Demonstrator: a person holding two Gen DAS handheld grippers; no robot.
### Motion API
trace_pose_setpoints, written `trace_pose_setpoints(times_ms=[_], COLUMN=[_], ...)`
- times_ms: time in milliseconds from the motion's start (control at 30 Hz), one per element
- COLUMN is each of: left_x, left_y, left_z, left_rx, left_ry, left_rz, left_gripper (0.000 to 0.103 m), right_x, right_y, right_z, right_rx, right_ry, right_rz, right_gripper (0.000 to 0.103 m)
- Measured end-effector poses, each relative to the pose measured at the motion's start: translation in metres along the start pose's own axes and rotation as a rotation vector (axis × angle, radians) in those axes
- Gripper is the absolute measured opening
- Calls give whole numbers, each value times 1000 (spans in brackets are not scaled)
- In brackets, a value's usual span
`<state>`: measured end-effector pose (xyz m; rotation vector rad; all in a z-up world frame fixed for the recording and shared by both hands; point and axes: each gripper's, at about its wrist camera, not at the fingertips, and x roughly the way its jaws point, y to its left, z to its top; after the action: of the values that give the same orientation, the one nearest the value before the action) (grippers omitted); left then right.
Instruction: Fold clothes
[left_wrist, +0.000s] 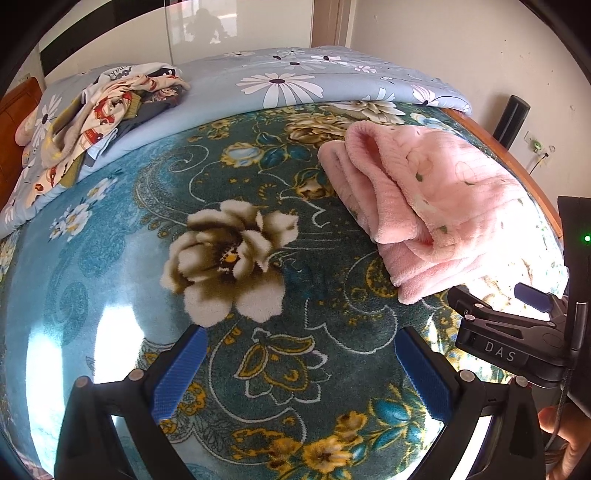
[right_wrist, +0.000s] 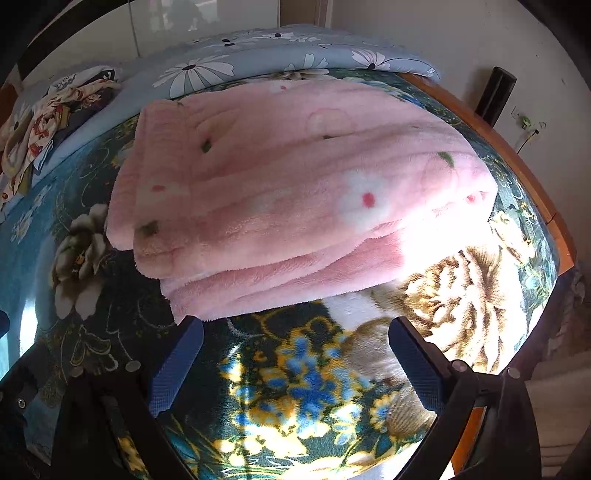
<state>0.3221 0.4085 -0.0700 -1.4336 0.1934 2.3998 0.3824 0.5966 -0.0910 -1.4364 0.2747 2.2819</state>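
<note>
A pink fleece garment (left_wrist: 436, 199) with small flowers lies folded in a thick stack on the teal floral bed cover (left_wrist: 110, 258), near the bed's right edge. It fills the middle of the right wrist view (right_wrist: 295, 199). My left gripper (left_wrist: 301, 339) is open and empty over bare cover, left of the garment. My right gripper (right_wrist: 295, 332) is open and empty just in front of the garment's near edge; it also shows in the left wrist view (left_wrist: 498, 299).
A heap of unfolded printed clothes (left_wrist: 107, 110) lies at the far left on a blue daisy quilt (left_wrist: 295, 81) along the back. The wooden bed edge (right_wrist: 517, 173) runs down the right side, next to a wall.
</note>
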Motion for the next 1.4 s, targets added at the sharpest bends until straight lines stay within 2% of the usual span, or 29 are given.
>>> trace_pose_setpoints(times_ms=[433,1400], left_x=[4,6], left_y=[-8,-13], left_z=[-7,-10], left_rx=[31,41], left_ry=[6,36], left_rz=[10,4], left_gripper=[103,103], right_x=[-5,1], right_y=[3,7], right_z=[-12,-13], right_rx=[-31,-35], right_ry=[-11,6], right_rz=[-13,-7], right_gripper=[101,101])
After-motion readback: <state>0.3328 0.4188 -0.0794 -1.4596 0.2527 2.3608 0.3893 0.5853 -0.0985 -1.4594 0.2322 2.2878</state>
